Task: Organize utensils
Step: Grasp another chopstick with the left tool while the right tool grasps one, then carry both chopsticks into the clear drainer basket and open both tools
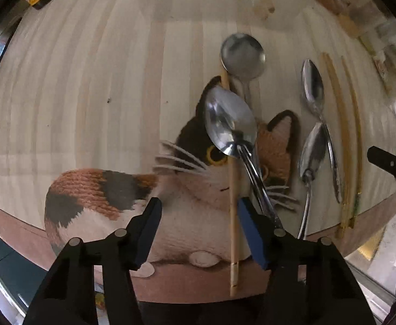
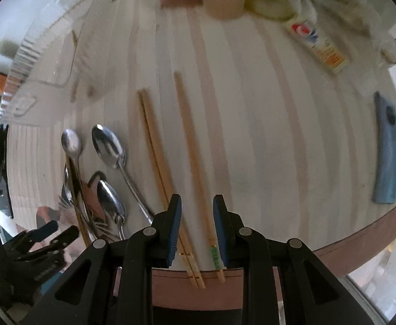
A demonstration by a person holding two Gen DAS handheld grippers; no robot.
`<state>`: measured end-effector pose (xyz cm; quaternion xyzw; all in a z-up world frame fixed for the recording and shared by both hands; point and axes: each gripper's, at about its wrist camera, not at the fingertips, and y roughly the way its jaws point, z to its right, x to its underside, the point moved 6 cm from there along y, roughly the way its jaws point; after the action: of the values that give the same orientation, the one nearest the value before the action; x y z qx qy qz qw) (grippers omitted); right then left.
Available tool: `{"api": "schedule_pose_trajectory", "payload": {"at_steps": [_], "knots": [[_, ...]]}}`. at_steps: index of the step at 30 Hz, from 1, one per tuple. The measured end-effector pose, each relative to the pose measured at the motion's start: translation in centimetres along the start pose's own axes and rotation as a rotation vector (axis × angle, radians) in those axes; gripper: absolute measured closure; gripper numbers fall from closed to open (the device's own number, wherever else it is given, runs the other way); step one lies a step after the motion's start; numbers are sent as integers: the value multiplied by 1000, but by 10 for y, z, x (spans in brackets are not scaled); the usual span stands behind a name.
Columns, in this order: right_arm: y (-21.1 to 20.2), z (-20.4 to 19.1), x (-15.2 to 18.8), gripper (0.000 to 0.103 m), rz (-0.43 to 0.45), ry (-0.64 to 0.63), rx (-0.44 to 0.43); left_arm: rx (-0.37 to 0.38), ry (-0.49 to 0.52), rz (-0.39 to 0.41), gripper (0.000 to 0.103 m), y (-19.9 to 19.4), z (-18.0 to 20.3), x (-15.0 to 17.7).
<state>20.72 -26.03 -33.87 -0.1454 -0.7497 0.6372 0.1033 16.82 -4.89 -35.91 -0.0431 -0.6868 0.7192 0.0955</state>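
Though a sliver from the right wrist, cat mat (image 1: 111, 189) plain under released left gripper (image 1: 198, 203); right gripper (image 2: 197, 197) jaws likewise released.

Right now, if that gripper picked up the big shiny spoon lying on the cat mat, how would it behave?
Probably stiff: the large spoon looks like polished metal. Likely slippery, given its thin glossy handle. It may pivot bowl-down, since the bowl looks heaviest.

Far-edge jars (image 2: 222, 2) blur; chopstick (image 1: 233, 189) crosses beneath spoon (image 1: 229, 127).
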Motion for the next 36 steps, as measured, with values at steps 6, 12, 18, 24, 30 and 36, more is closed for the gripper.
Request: {"api": "schedule_pose_trajectory", "payload": {"at_steps": [6,12,18,24,30,36], "knots": [[18,3,-2,77,0,0,37,-63,26,38,89,-6,4,-4],[31,2,-2,78,-5,-22,85,-62,-40,42,98,-10,-28,-1],[30,-13,-7,96,23,-12,132,51,-269,20,98,-14,-85,5],[28,-12,-8,96,12,57,60,144,-265,92,98,-48,-81,-12],[21,-22,-5,96,20,45,29,145,-194,147,99,-71,-49,-23],[3,-35,2,96,57,28,18,75,-159,189,99,-74,-45,-12]]}}
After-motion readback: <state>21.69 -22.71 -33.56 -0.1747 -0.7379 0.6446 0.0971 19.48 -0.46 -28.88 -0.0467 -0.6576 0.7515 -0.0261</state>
